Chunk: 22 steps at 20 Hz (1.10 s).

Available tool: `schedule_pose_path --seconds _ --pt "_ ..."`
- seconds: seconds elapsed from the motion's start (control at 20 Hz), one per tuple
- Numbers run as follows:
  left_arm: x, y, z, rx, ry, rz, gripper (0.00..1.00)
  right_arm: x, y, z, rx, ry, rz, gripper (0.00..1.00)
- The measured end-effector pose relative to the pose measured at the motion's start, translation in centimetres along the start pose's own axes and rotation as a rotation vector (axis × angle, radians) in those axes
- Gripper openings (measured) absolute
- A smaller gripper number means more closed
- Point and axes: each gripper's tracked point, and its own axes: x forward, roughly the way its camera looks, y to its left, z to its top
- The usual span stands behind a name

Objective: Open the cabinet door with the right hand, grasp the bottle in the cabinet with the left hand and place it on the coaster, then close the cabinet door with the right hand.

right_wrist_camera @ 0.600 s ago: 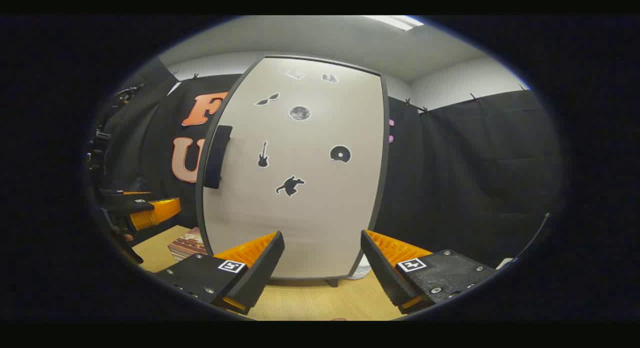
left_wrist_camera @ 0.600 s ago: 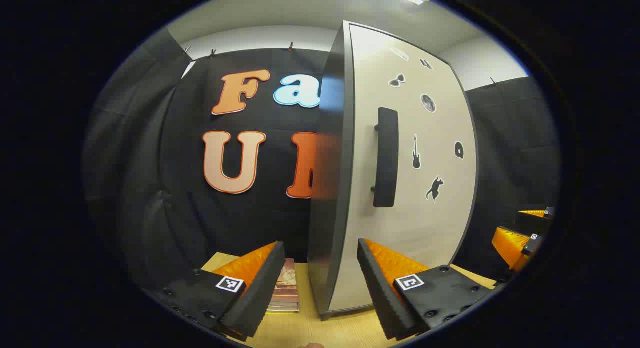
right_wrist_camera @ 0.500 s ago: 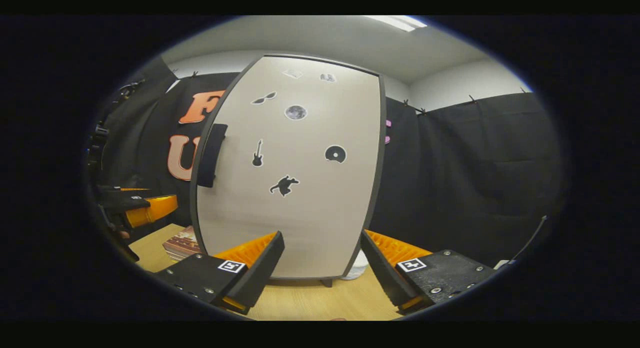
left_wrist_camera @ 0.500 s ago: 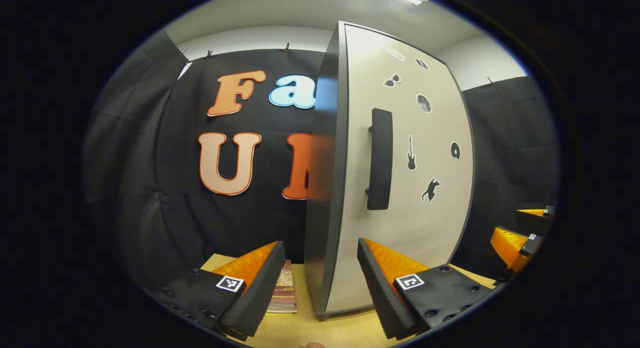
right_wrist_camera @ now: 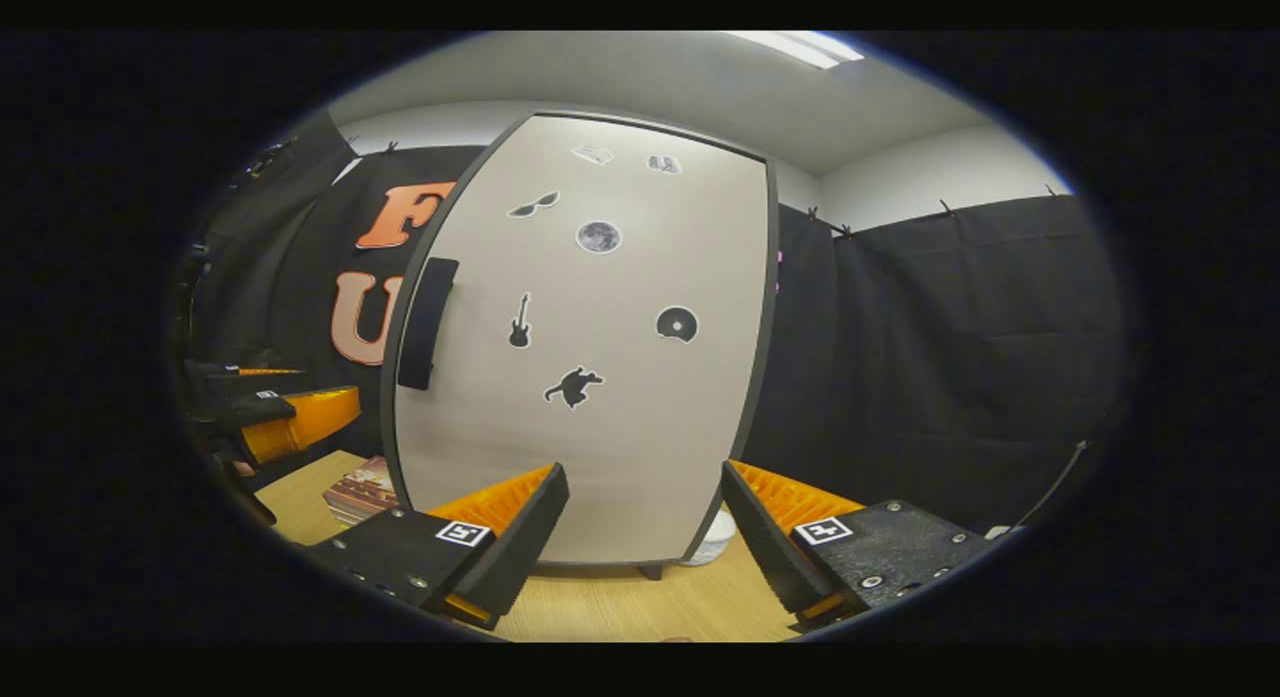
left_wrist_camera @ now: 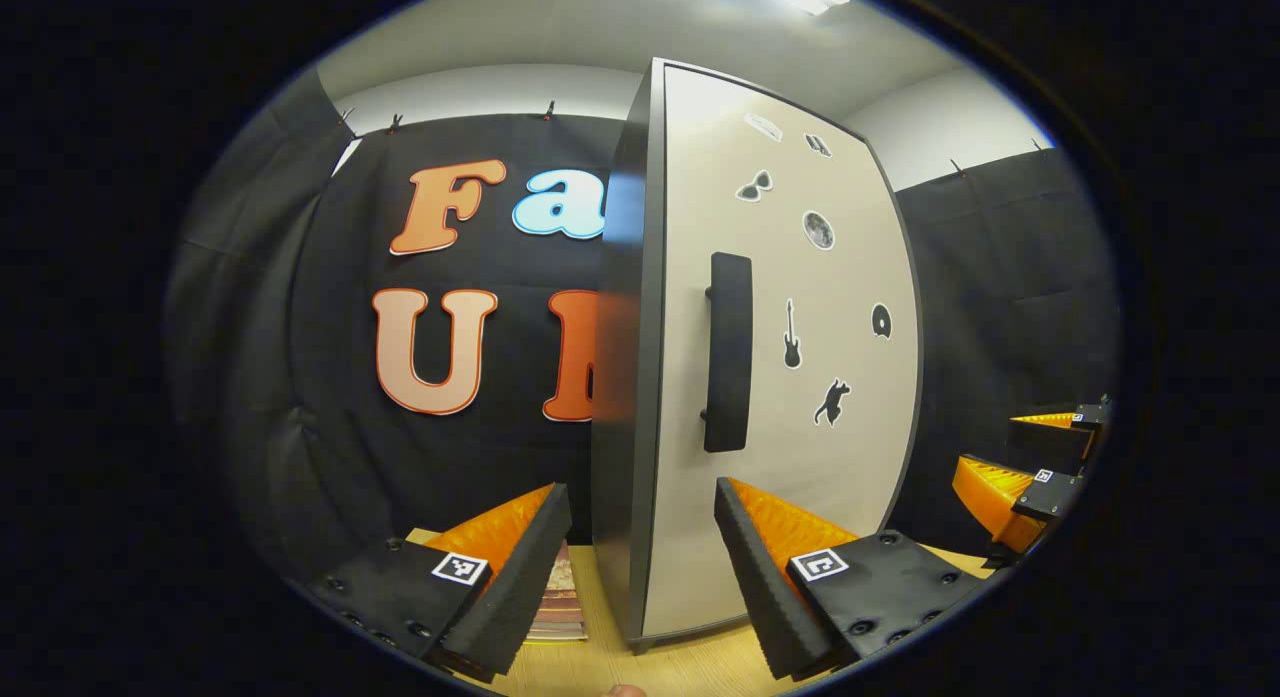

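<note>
Still-closed pale cabinet door (right_wrist_camera: 590,377), dark handle (right_wrist_camera: 427,322).

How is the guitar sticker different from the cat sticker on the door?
The guitar sticker is thin and stands upright; the cat sticker is wider and stretched sideways. The guitar sits higher and nearer the door handle; the cat sits lower. Both are black shapes on the pale cabinet door.

light: bright ceiling strip lamp (right_wrist_camera: 800,49) above the cabinet door (right_wrist_camera: 600,377) | door face evenly lit, mild glare near its top | distortion: fisheye bows door edges | focus: sharp, slightly softer at rim
</note>
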Motion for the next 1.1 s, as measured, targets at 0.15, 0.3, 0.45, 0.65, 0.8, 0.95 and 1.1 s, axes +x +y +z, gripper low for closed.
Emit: schedule_pose_path --seconds 0.15,0.3,0.45,0.65,0.8,0.95,1.1 --pt "-0.3 -0.6 -0.4 -0.003 0.023 -0.021 0.94 0.1 0.9 -0.2 0.032 0.006 0.023 0.95" --pt "-0.5 0.0 -0.6 -0.008 0.032 -0.003 0.94 0.3 1.4 -0.2 0.028 0.004 0.033 0.95" --pt "-0.9 0.4 -0.4 -0.02 0.033 0.01 0.94 0.4 2.3 0.3 0.034 -0.013 0.062 0.95" --pt "-1.7 1.4 -0.7 -0.003 0.038 0.04 0.95 1.5 5.0 1.0 0.062 -0.027 0.131 0.95" --pt "-1.9 2.5 -0.9 0.009 0.042 0.064 0.94 2.6 7.5 1.9 0.074 -0.041 0.184 0.95" --pt "-2.0 3.9 -1.1 -0.008 0.051 0.091 0.94 3.6 10.6 3.5 0.093 -0.063 0.255 0.95" --pt "-2.1 5.5 -1.1 -0.014 0.051 0.12 0.94 4.9 13.7 6.3 0.127 -0.111 0.321 0.95"
